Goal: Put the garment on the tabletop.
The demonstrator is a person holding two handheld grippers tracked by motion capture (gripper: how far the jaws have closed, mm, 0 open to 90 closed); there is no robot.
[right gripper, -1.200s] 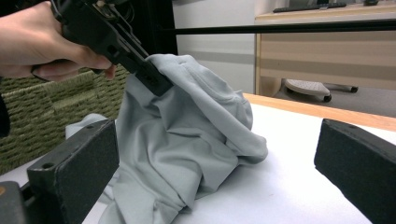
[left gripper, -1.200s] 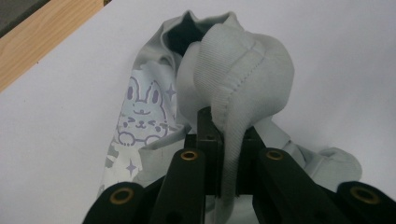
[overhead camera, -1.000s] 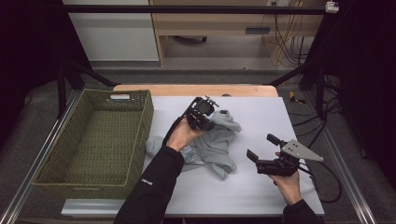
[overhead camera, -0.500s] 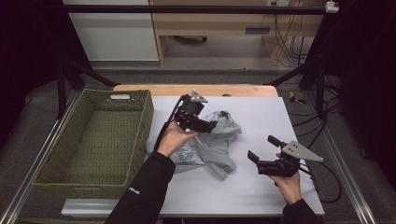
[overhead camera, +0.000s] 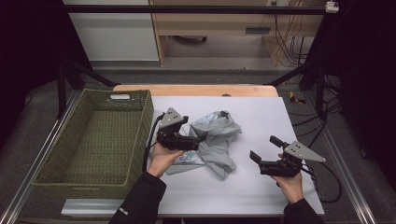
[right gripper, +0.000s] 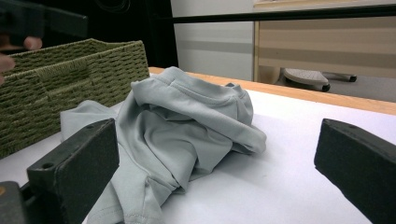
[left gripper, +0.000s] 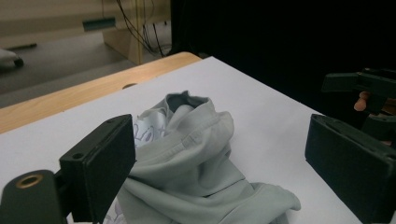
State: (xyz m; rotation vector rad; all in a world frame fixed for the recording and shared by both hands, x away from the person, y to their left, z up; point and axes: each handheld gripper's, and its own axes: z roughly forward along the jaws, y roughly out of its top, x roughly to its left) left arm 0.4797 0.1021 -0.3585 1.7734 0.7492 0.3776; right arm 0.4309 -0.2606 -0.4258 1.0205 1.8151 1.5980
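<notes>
High view: we note a white-topped bench [overhead camera: 261, 116] with a wooden far edge. A green woven basket [overhead camera: 140, 121] stands at the left of the frame, its right wall just beside a crumpled grey garment [overhead camera: 219, 140] lying near the middle of the bench. The left gripper [overhead camera: 198, 139], held in the person's left hand [overhead camera: 164, 157], sits at the garment's left edge, its jaws pointing right toward the cloth. The right gripper [overhead camera: 264, 151] is held at lower right, apart from the garment, with bare bench between them; its jaws stand apart.

Left gripper view: we see the two black jaws wide apart at lower left and lower right, gripping nothing. The grey garment [left gripper: 196, 158] lies bunched between and beyond them on the white bench [left gripper: 261, 107]. A printed patch shows on the cloth near the left jaw. The right gripper [left gripper: 369, 88] appears at the right edge of the frame.

Right gripper view: we record the jaws wide apart, empty. The grey garment [right gripper: 182, 126] is heaped left of centre on the bench [right gripper: 289, 158], with the basket [right gripper: 70, 79] behind it at upper left.
</notes>
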